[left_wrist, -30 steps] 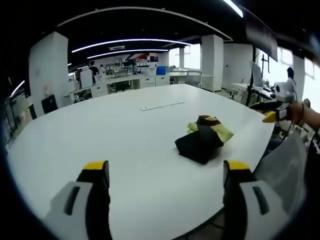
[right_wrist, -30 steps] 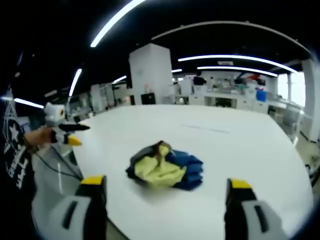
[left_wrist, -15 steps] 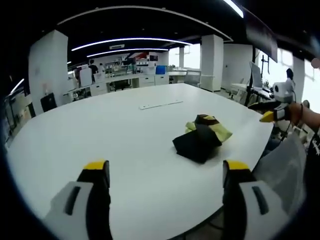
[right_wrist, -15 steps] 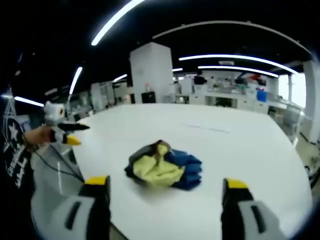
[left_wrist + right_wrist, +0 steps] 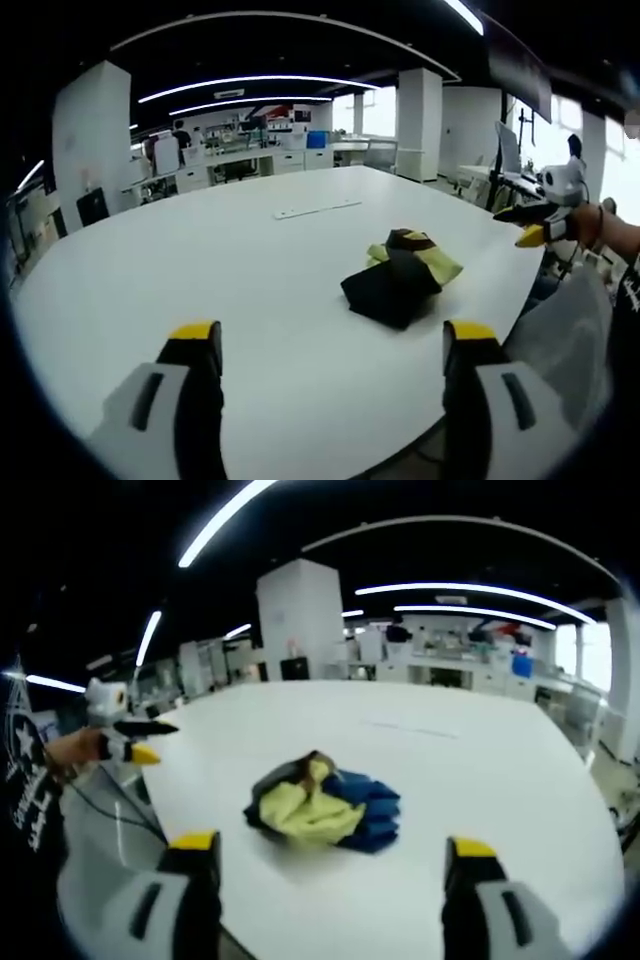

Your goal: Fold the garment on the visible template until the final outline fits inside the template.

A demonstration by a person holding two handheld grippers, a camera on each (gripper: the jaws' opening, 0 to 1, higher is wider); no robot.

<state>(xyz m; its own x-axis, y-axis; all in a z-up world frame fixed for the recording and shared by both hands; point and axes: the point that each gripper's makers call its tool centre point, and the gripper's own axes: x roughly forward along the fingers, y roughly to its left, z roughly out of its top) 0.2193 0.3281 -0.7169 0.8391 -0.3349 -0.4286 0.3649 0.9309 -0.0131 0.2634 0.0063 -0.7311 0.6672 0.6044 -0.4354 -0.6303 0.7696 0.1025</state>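
Garment [image 5: 322, 808], bundled blue, yellow and black, lies on the white bench [image 5: 200, 270]; left tongs [image 5: 330, 345] and right tongs [image 5: 330, 855] gape wide, empty.

Left gripper [image 5: 332, 350] with two grey jaws capped in yellow pads, black inner faces; right gripper [image 5: 333, 865] alike, grey with yellow tips; black garment with white star print [image 5: 25, 780]; thin dark cable [image 5: 110, 810]
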